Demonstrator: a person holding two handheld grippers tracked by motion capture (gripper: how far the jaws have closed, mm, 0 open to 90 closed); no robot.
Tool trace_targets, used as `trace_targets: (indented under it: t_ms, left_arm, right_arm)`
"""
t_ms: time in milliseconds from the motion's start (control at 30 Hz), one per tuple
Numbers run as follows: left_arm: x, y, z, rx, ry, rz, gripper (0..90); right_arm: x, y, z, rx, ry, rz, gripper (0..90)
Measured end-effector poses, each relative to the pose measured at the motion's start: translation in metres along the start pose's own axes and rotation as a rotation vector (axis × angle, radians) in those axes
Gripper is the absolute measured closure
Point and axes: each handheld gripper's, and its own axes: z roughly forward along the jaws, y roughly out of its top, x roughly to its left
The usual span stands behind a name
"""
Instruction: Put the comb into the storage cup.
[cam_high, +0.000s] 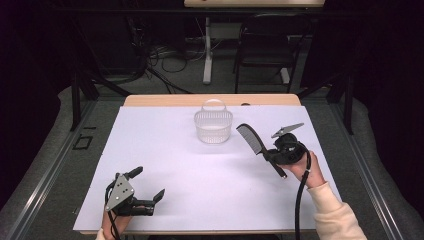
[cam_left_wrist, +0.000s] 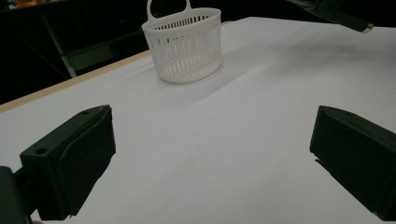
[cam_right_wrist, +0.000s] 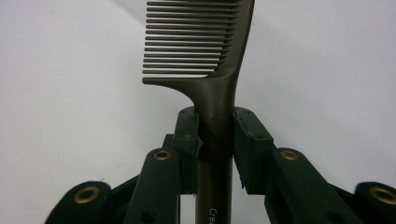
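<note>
right gripper (cam_high: 274, 151): clamped on the handle of a dark comb (cam_high: 251, 139), jaws pinching just below the teeth, so it's got decent control of the toothed end. The comb sits up off the sheet near the right edge of the table (cam_high: 150, 150), teeth end aimed toward the far side.

comb close-up: in the right gripper view the comb (cam_right_wrist: 212, 88) runs straight up between the pads, looks centred, no obvious tilt in the grip.

basket: small white slotted basket (cam_high: 213, 125) with a loop handle, standing upright near the far edge, about mid-width. Just left of the comb's tip, not touching. My guess is that's where the comb is headed, since the open top faces up.

left gripper (cam_high: 146, 186): parked at the near-left corner, jaws spread wide, holding nothing. It's pointing at the basket (cam_left_wrist: 184, 44), probably just waiting out of the way.
</note>
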Motion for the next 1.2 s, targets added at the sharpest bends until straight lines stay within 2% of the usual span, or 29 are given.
trace_targets:
  t_ms: [633,1200]
  left_arm:
    - [0.0004,-0.0002,0.0008,0.002,-0.001,0.001,0.1]
    - [-0.0003,0.0001,-0.0002,0.003,0.001,0.004,0.1]
  right_arm:
    - [-0.0020,-0.0005,-0.0018,-0.082,-0.018,0.006,72.7]
    - [-0.0007,0.0002,-0.0057,-0.128,-0.039,0.005,72.8]
